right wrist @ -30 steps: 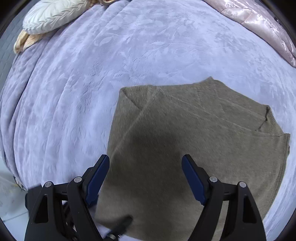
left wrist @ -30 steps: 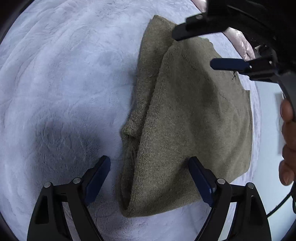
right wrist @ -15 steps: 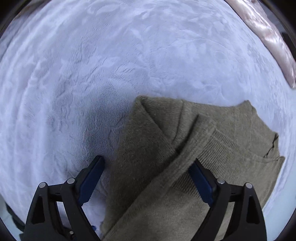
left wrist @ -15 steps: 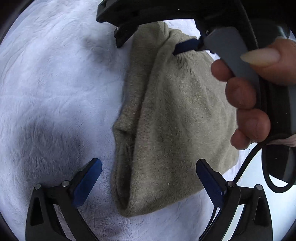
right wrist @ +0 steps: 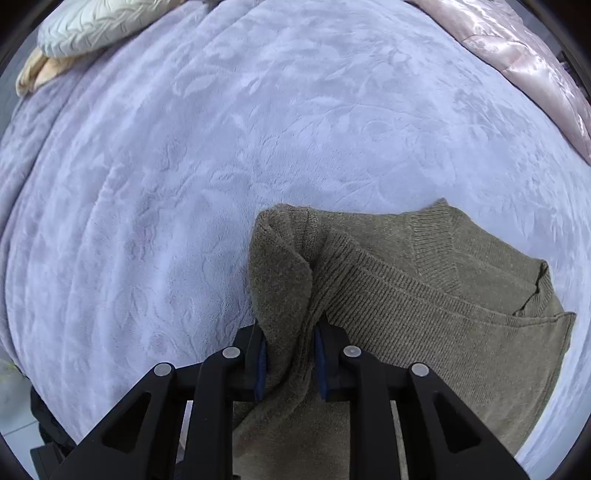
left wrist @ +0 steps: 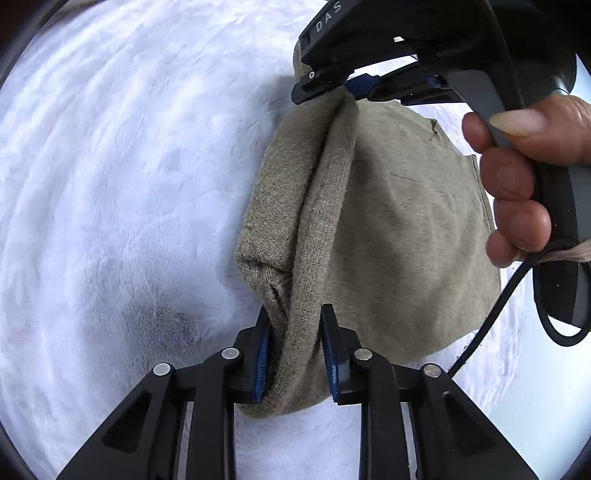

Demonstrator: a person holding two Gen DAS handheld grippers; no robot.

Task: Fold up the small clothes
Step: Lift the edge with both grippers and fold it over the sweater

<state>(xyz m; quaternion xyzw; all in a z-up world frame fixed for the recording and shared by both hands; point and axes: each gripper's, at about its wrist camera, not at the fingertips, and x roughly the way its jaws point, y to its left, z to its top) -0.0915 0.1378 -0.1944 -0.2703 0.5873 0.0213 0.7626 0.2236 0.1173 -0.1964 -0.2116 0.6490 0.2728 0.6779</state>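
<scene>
Pale lilac plush blanket (right wrist: 258,147) underneath. My left gripper (left wrist: 295,350) and right gripper (right wrist: 290,354) are closing — each pinching the olive knitted sweater's (left wrist: 388,229) folded edge.

— What kind of room am I working in?

— I read it as a bedroom in a home. I am over a bed spread with a plush lavender blanket (right wrist: 258,122) embossed with leaves.

— Anything else to go on?

— At the far left I see a pale quilted pillow (right wrist: 99,26), and at the far right a shiny pink quilt (right wrist: 532,62). An olive knitted sweater (right wrist: 424,317) lies on the blanket.
</scene>
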